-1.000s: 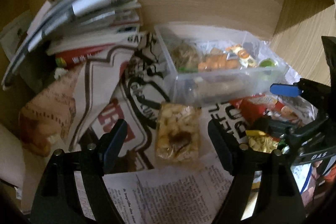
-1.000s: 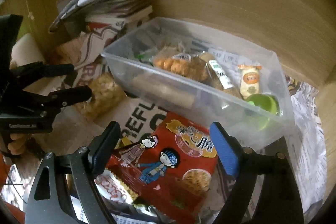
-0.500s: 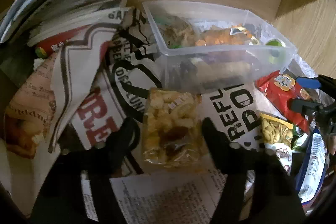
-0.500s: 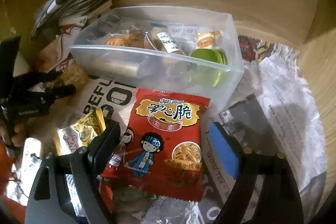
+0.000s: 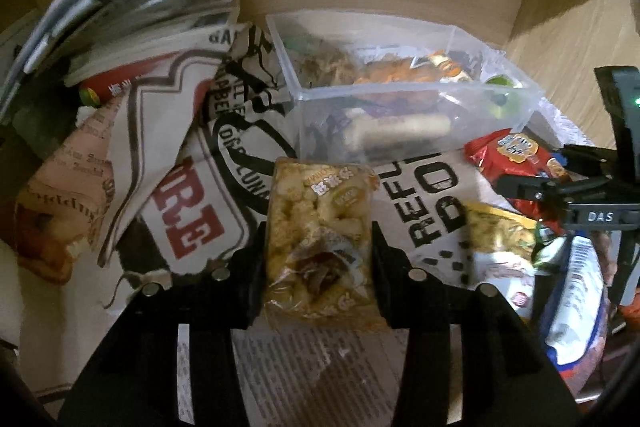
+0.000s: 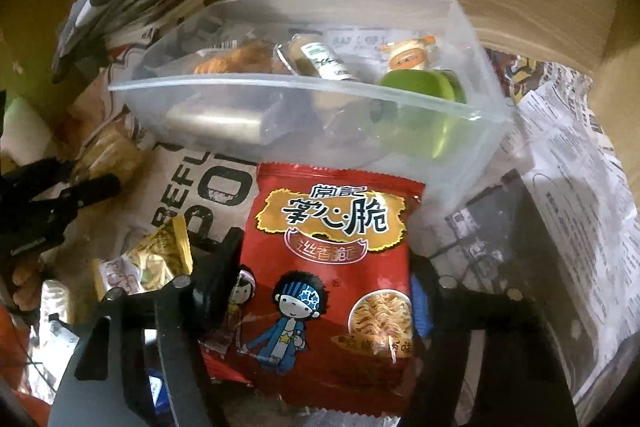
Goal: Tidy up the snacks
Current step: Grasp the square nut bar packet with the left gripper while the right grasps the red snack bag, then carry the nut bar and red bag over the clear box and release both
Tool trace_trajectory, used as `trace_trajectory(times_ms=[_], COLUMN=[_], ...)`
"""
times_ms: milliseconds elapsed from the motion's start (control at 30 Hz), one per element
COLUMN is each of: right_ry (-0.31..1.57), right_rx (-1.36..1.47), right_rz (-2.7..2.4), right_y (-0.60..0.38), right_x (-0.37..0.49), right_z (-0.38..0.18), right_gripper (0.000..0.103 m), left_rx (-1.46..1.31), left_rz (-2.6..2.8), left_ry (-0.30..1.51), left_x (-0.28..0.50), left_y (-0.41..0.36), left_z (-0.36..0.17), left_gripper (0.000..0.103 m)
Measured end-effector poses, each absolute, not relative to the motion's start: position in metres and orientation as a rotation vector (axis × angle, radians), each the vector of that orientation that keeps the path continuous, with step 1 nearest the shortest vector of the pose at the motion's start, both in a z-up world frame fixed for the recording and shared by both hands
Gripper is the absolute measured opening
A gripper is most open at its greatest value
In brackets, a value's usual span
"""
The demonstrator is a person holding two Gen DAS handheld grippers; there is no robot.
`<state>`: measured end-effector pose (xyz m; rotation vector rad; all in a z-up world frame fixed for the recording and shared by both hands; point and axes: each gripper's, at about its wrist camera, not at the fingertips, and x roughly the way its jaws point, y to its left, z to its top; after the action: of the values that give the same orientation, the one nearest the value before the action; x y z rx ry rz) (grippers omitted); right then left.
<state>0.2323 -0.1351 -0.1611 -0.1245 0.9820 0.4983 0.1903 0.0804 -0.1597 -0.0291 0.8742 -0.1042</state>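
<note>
The left gripper (image 5: pixel 318 259) has its fingers clenched on a clear packet of yellow puffed snacks (image 5: pixel 320 239). The right gripper (image 6: pixel 324 291) grasps a red noodle snack bag (image 6: pixel 332 267). Both packets sit on newspaper (image 6: pixel 576 187), just in front of a clear plastic bin (image 6: pixel 280 123) holding other snacks.

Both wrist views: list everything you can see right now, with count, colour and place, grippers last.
Clear plastic bin: one, at the back on newspaper, holding several snacks.
Green jelly cups: apparently two, in the bin's right end.
Red noodle snack packet: one, in front of the bin.
Yellow puffed snack pack: one, clear wrapper, left of the red packet.
Gold-yellow packet: one, between those two.
Stack of papers: one, far left.
Left gripper: fingers pressed against the puffed pack's sides.
Right gripper: fingers against the red packet's sides.
</note>
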Motion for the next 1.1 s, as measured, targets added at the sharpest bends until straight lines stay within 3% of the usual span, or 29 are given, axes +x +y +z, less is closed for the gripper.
trace_trajectory(times_ms=[633, 1100], right_ry=[0.755, 0.652], right_rx=[-0.098, -0.066], right_rz=[0.516, 0.499], right_y=[-0.159, -0.144], right_x=[0.189, 0.233], right_z=[-0.083, -0.056], right_gripper=[0.065, 0.065], left_rx=[-0.042, -0.009], left_rz=[-0.115, -0.117], left_ry=[0.689, 0.634], left_x=[0.184, 0.225], left_y=[0.068, 0.053], left_z=[-0.087, -0.059], left_gripper=[0.045, 0.045])
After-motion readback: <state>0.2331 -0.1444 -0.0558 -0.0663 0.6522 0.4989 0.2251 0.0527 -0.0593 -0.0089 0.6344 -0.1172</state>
